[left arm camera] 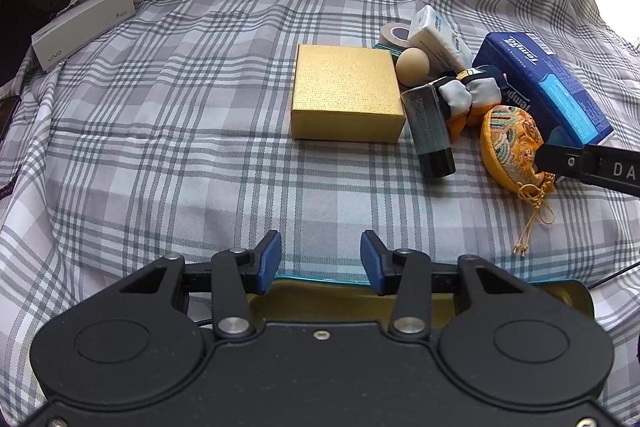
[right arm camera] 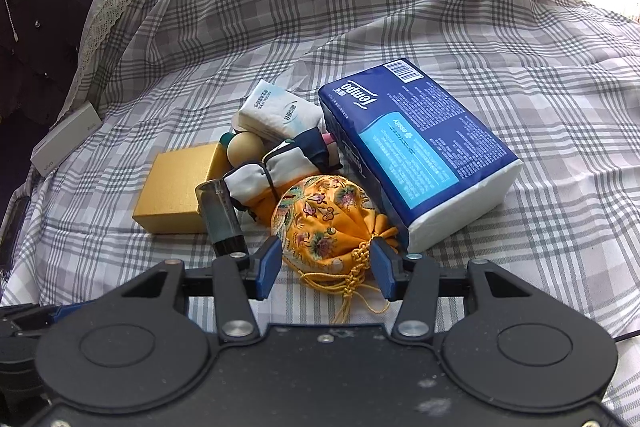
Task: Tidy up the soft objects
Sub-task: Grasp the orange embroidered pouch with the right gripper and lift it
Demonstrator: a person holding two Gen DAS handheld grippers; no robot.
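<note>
An orange embroidered drawstring pouch (right arm camera: 324, 227) lies on the plaid bedsheet, its tied neck and tassels between the fingers of my open right gripper (right arm camera: 325, 269). It also shows in the left wrist view (left arm camera: 514, 149), with a right finger (left arm camera: 560, 161) against it. Behind it lie a white and navy bundled cloth (right arm camera: 280, 171), a blue Tempo tissue pack (right arm camera: 420, 151) and a small white tissue pack (right arm camera: 276, 115). My left gripper (left arm camera: 320, 263) is open and empty, held over a teal-rimmed gold container (left arm camera: 352, 301).
A gold box (left arm camera: 346, 99), a dark cylindrical bottle (left arm camera: 430, 133), a beige ball (left arm camera: 413, 67) and a tape roll (left arm camera: 395, 35) sit in the same cluster. A white vivo box (left arm camera: 82, 27) lies at the far left by the headboard.
</note>
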